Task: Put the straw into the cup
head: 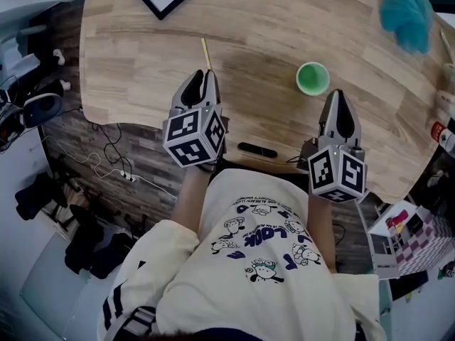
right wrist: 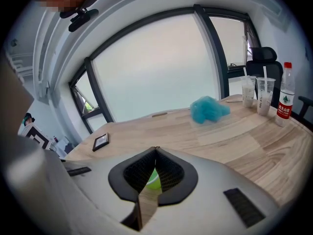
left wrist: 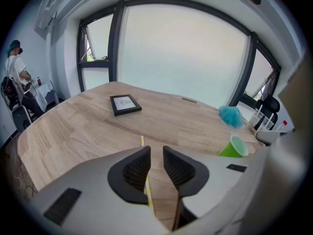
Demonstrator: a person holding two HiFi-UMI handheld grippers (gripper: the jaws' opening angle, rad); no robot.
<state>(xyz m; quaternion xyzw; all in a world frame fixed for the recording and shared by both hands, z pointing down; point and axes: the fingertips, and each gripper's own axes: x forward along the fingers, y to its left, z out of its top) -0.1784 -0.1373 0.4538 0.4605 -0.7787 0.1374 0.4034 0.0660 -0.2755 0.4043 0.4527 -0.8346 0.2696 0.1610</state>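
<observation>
The straw point(head: 206, 54) is a thin, pale yellow stick lying flat on the wooden table point(head: 128, 62). Its long axis runs away from the person, and the far end leans slightly to the left. The near end slips in between the jaws of the left gripper point(head: 207, 75). In the left gripper view those jaws stand apart, with the straw point(left wrist: 147, 187) on the tabletop in the gap, close to the left jaw's ribbed black pad.

The cup point(head: 313, 78) is round and bright green, with its open mouth facing up. It stands well to the right of the straw and just ahead of the right gripper point(head: 339, 94). That gripper's jaws meet at the tips, and only a bit of the cup's green point(right wrist: 153, 179) shows in the opening behind them.

The table has a light grain and a curved edge.
</observation>
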